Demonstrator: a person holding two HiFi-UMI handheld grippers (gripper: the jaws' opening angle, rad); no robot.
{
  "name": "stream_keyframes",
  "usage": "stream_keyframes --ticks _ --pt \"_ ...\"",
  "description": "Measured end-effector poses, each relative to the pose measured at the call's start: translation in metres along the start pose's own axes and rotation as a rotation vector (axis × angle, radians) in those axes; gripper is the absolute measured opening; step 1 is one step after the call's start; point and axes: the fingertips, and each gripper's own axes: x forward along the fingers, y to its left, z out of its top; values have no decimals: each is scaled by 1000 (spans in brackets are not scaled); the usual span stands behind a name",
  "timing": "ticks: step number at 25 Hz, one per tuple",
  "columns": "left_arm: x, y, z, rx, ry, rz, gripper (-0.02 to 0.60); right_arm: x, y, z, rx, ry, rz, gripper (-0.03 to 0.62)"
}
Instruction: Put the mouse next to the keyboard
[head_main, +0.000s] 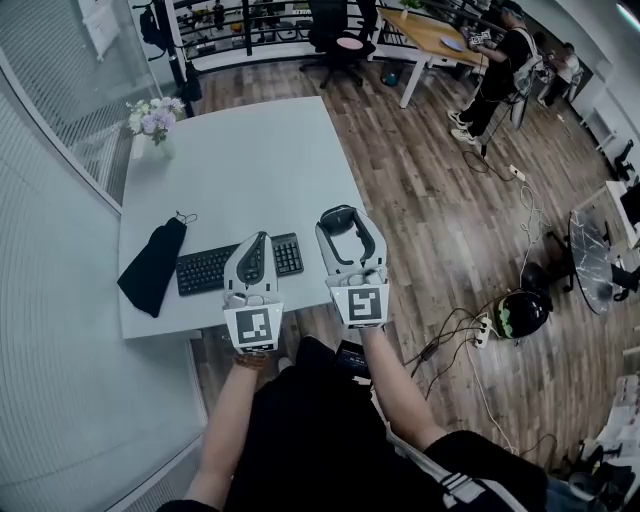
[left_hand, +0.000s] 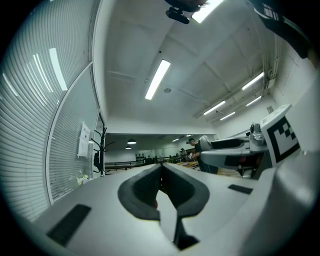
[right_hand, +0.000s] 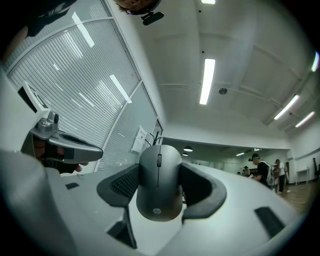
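A black keyboard (head_main: 205, 268) lies near the front edge of the white table (head_main: 260, 150). A dark grey mouse (right_hand: 159, 182) sits between the pads of my right gripper (right_hand: 160, 172), which is shut on it. In the head view this gripper (head_main: 345, 228) holds the mouse (head_main: 338, 217) over the table's front right corner, to the right of the keyboard. My left gripper (head_main: 256, 248) overlaps the keyboard's right part; its jaws meet with nothing between them (left_hand: 161, 172). Both gripper views tilt up toward the ceiling.
A black cloth (head_main: 152, 265) lies left of the keyboard. A vase of flowers (head_main: 153, 125) stands at the table's far left corner. Cables and a dark helmet (head_main: 520, 312) are on the wooden floor to the right. A person (head_main: 500, 70) stands by a far desk.
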Motion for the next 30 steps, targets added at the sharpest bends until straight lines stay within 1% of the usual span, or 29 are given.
stream_keyframes --ticks 2,4,6,8,11,14,18,22,24,26,30 --pt "-2 -3 -3 9 3 -9 11 0 1 -7 -6 18 4 261" --pt "-2 -4 -5 14 4 -12 12 3 2 -12 -13 12 14 263" --pt "-1 -2 -7 -2 -11 3 11 7 2 -22 -14 8 25 264" --pt "-2 1 -16 -21 -18 22 12 10 2 -42 2 18 26 264" --pt "-6 8 -46 -21 9 45 12 10 5 -97 43 95 17 265" --pt "-8 16 -90 -23 42 70 12 10 8 -168 93 207 19 265" --pt "-11 21 -153 -52 112 108 12 8 25 -267 127 368 69 267" --pt "-7 22 -186 -61 154 137 12 7 39 -346 155 511 108 268" --pt "-5 24 -197 -60 173 142 12 10 45 -377 186 581 130 268" --pt "-2 26 -206 -57 189 145 12 12 51 -398 205 633 145 268" --pt "4 31 -216 -67 214 155 12 17 57 -417 210 691 163 261"
